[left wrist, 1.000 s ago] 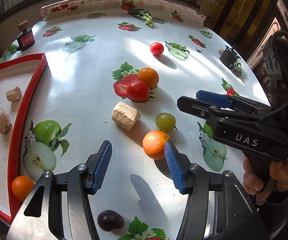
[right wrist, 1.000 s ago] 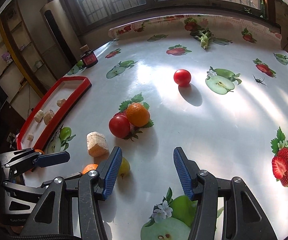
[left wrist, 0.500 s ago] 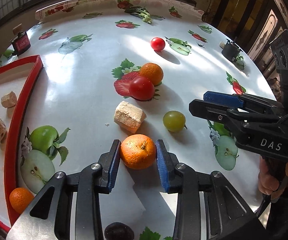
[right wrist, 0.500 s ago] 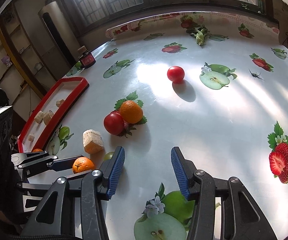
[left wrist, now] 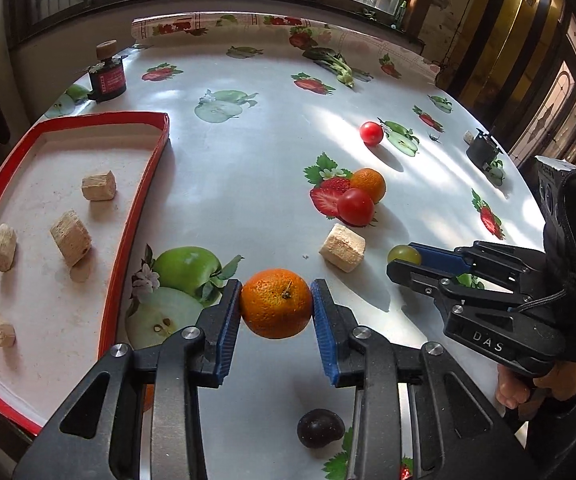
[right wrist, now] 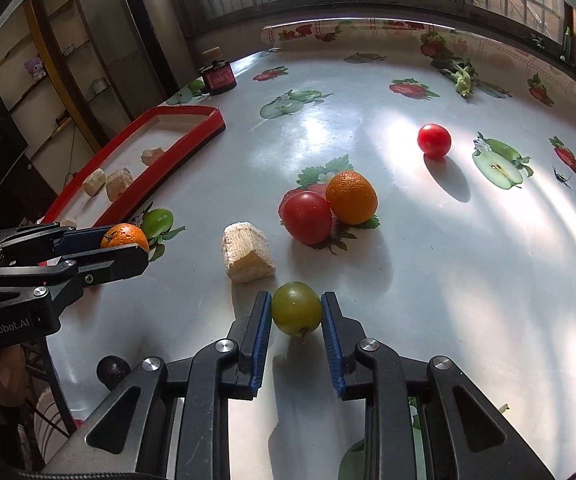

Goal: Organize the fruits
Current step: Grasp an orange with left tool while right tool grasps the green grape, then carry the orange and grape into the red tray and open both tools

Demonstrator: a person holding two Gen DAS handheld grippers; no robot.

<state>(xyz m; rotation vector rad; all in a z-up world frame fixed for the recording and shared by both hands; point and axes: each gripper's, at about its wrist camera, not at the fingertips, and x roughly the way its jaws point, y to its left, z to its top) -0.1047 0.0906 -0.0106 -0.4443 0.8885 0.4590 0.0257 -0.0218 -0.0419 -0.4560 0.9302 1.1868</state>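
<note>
An orange (left wrist: 276, 309) sits clamped between the blue pads of the left gripper (left wrist: 276, 312), both pads pressed against its sides, its stem end facing up. It is held beside the right rim of the red tray (left wrist: 144, 196), above the printed green apple on the tablecloth (left wrist: 248, 152). A green grape (right wrist: 296, 308) is pinched the same way in the right gripper (right wrist: 295, 314), the jaws closed to the grape's width, stem pointing toward the camera.

Just beyond the grape lies a pale cork-like block (right wrist: 247, 254) on the cloth. Farther out, a red tomato (right wrist: 307, 217) and a second orange (right wrist: 351, 197) touch each other on top of a printed strawberry. Well beyond them, to the right, a smaller red tomato (right wrist: 433, 140) stands alone in a patch of sunlight. A dark plum (left wrist: 320, 428) rests near the table's near edge, under the left gripper's frame.

Inside the tray, on the left, several more pale blocks (left wrist: 71, 237) lie scattered. Part of another orange fruit shows below the left gripper's frame, by the tray's near rim. At the far left edge of the table stands a small dark jar (left wrist: 106, 74) with a red label and a cork top. A small black object (left wrist: 483, 151) sits at the far right edge.
</note>
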